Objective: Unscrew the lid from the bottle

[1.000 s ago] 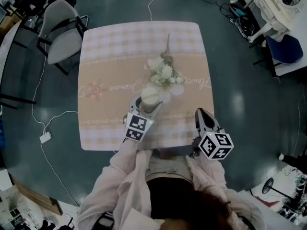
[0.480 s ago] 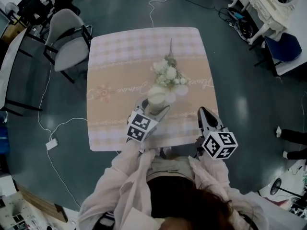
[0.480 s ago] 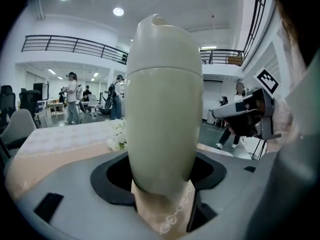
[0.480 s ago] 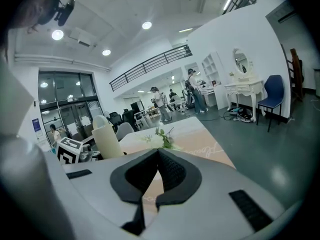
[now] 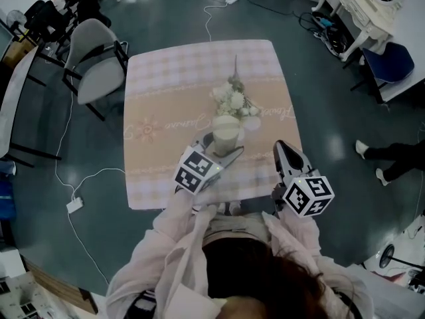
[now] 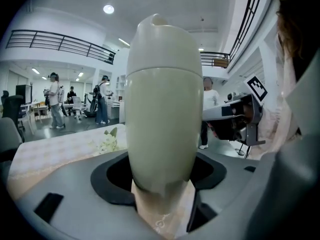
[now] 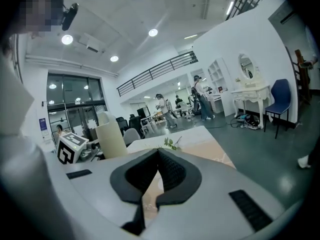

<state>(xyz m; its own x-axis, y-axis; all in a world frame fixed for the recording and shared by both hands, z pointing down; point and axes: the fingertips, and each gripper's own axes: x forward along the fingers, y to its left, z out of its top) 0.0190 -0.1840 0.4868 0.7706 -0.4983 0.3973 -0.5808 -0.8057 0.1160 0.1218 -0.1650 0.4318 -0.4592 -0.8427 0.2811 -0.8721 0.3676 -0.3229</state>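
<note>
Holding the tall cream bottle upright, its domed cream lid on, I am clamping my left gripper around its lower body, pads pressing both sides. Its base is hanging clear of the square table with the peach-and-pink checked cloth. Just beyond it, a sprig of white artificial flowers is lying on the cloth. Further right, my right gripper is hovering near the table's front edge, jaws together on nothing.

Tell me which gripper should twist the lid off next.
Right. The left gripper holds the cream bottle; the right gripper, shut and empty beside it, is free for the lid.
</note>
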